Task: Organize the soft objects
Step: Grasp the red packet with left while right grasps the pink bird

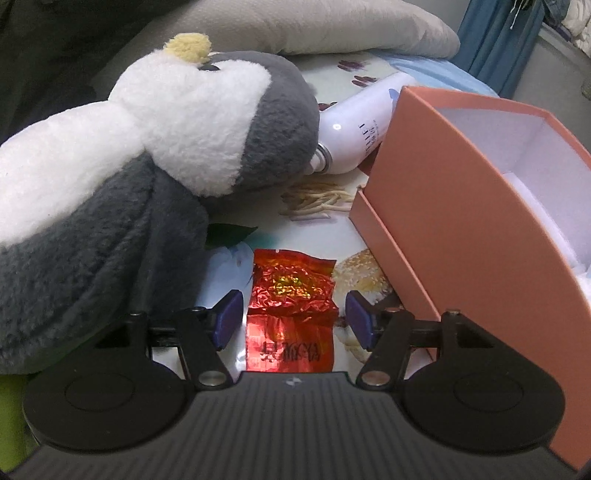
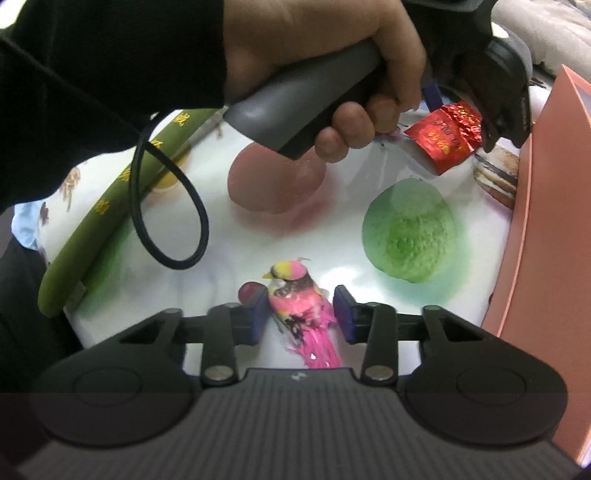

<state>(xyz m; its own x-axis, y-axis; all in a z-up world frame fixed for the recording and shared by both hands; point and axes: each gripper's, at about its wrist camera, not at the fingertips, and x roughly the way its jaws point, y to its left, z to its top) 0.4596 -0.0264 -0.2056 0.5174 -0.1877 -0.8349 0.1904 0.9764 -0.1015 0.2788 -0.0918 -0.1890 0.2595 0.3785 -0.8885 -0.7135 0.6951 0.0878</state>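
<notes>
A crinkled red foil packet lies flat on the printed cloth, between the blue pads of my left gripper, which stands open with a gap on either side. A big grey and white penguin plush lies just left of it. In the right wrist view a small pink and yellow feathered bird lies on the cloth. My right gripper is shut on it, its pads against both flanks. The same packet shows at the upper right, under the other gripper held by a hand.
An open orange box with a white inside stands tilted at the right, its wall close to both grippers. A white bottle lies behind the penguin's head. A grey pillow is at the back. A green roll and a black cable loop are at the left.
</notes>
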